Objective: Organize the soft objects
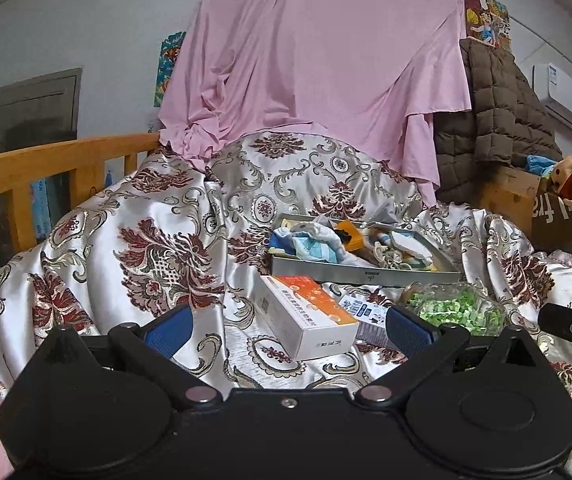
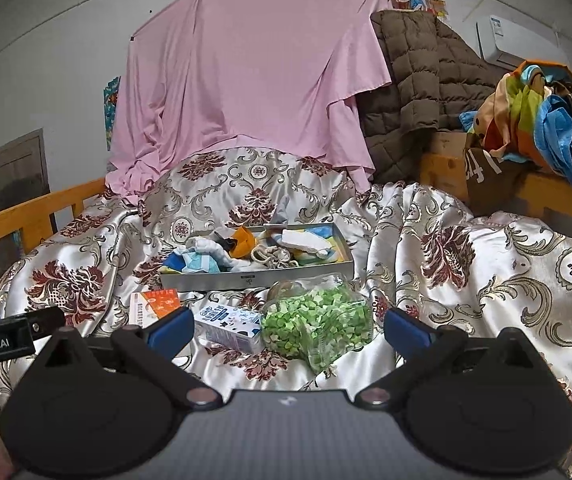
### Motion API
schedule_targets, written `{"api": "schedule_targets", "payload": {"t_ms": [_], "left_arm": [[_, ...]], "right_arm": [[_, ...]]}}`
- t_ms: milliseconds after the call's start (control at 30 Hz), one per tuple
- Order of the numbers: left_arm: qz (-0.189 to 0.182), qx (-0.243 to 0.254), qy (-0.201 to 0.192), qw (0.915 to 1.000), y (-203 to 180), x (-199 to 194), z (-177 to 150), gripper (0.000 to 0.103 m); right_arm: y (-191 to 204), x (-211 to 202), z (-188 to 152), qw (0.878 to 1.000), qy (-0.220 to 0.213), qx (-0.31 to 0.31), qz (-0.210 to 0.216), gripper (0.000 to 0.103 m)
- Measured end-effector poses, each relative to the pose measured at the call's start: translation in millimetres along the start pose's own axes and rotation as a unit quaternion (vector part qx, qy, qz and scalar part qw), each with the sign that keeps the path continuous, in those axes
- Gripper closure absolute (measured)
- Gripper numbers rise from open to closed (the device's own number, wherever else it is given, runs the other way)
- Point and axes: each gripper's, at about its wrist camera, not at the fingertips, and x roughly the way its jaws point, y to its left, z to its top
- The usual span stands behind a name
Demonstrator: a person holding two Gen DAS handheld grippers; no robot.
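Fingers of the left gripper [image 1: 287,330] and the right gripper [image 2: 286,330] stand spread wide, holding nothing. Beyond both, on the floral satin bedspread [image 2: 465,280], sits the grey tray [image 2: 258,278] heaped with soft cloth items [image 2: 214,254]. Between the left gripper's tips lies an orange-and-white box [image 1: 309,316]; between the right's lie a small blue-and-white carton [image 2: 228,322] and a clear bag of green pieces [image 2: 317,320].

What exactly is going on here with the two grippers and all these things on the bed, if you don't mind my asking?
A person holds two grippers over a bed with a floral satin cover. Both the left gripper and the right gripper are open and empty. A grey tray already holds socks and other soft items. In front of it lie an orange and white box, a small blue carton and a clear bag of green pieces, all untouched.
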Motion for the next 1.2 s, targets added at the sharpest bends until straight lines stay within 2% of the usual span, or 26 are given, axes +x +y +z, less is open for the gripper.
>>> {"api": "schedule_targets", "payload": {"t_ms": [433,1200], "left_arm": [[0.005,-0.019,0.025,0.9995,6,12,-18,0.001],[0.012,0.009,0.056,0.9983,-6,24,-28,0.001]], "right_arm": [[5,9,-22,1.0,0.022,-0.015,-0.013,0.0],[0,24,-32,0.998,0.051,-0.009,-0.022,0.0]]}}
